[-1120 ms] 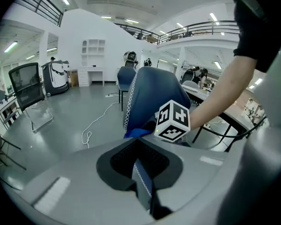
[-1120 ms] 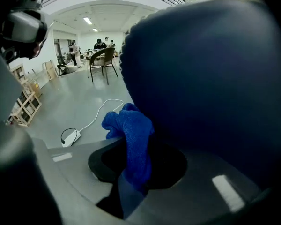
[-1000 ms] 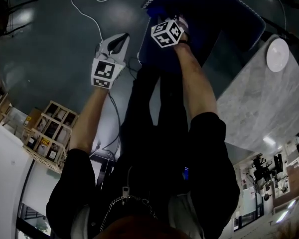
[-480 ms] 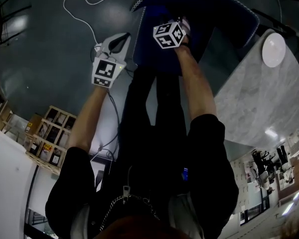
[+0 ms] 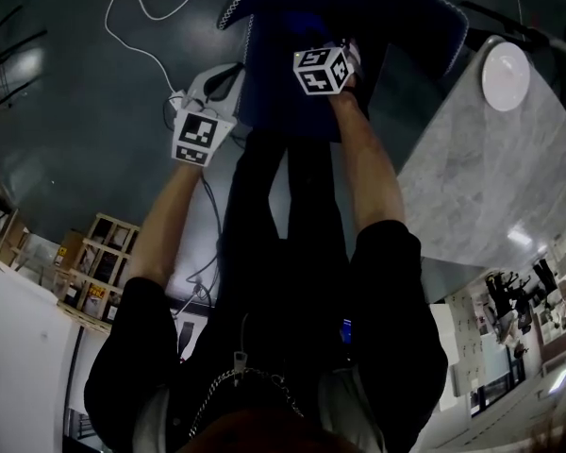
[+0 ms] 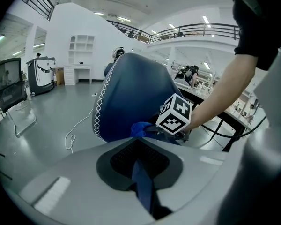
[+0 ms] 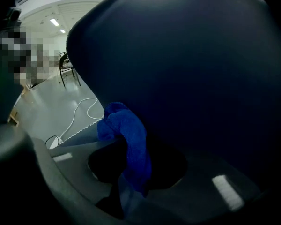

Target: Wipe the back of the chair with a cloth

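We count two claws, each with one cube of black-and-white square markers, the only print we can make out; one dark blue chair [image 5: 377, 12] edged with white zigzag stitching, one blue cloth [image 7: 125, 132], one white cable [image 6: 79, 124] on the grey floor, one marble bench [image 5: 491, 187] at 3 o'clock in the head view with one round white disc [image 5: 506, 75] on it, and one wooden crate [image 5: 99, 262] at 8 o'clock whose box labels are too small to read. The right claw [image 7: 131, 186] is clamped on the cloth, whose bunched end lies against the back of the chair at 12 o'clock of the claw's own view. The right forearm runs bare and nearly straight towards 12 o'clock, its cube over the chair's back. The left claw [image 6: 139, 168] has its jaws drawn together with nothing gripped; it is held just beside the chair's left edge, at 9 o'clock of the right claw, the left arm slightly bent and angled outward. Both upper arms are in short black sleeves
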Available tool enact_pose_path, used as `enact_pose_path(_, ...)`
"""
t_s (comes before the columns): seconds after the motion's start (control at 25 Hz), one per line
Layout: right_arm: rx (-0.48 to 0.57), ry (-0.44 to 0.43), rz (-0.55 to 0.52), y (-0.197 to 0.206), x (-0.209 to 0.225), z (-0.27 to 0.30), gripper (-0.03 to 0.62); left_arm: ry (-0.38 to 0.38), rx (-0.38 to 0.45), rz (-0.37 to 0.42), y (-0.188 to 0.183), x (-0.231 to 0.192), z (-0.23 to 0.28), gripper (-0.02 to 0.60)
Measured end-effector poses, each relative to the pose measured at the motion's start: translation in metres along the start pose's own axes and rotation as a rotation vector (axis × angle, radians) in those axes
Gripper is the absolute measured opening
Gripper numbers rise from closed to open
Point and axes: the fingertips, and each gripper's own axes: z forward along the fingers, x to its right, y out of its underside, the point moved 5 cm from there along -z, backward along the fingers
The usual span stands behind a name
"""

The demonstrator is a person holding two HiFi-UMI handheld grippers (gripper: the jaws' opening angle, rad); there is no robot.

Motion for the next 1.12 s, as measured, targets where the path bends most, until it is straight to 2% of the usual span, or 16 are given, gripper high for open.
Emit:
enact_pose_path(0.44,-0.035,0.101,0.146,0.034,0.037,-0.013,0.100,0.046,0.004,0.028,-0.007,0.010,0.020,0.003)
enact_pose_path(0.72,-0.075,0.209,0.408,0.070,0.073,-0.024,0.100,0.063,-0.002,0.033,-0.002,0.015,0.027,0.003)
enact_pose_path(0.84,-0.087,0.260,0.482,0.089,0.088,-0.030,0.100,0.067,-0.005,0.031,0.001,0.018,0.028,0.003)
enact_pose_path(1.0,-0.098,0.330,0.529,0.107,0.105,-0.038,0.100,0.072,-0.007,0.030,0.005,0.020,0.027,0.003)
enact_pose_path(1.12,-0.119,0.371,0.620,0.121,0.113,-0.044,0.098,0.069,-0.009,0.029,0.007,0.020,0.025,0.003)
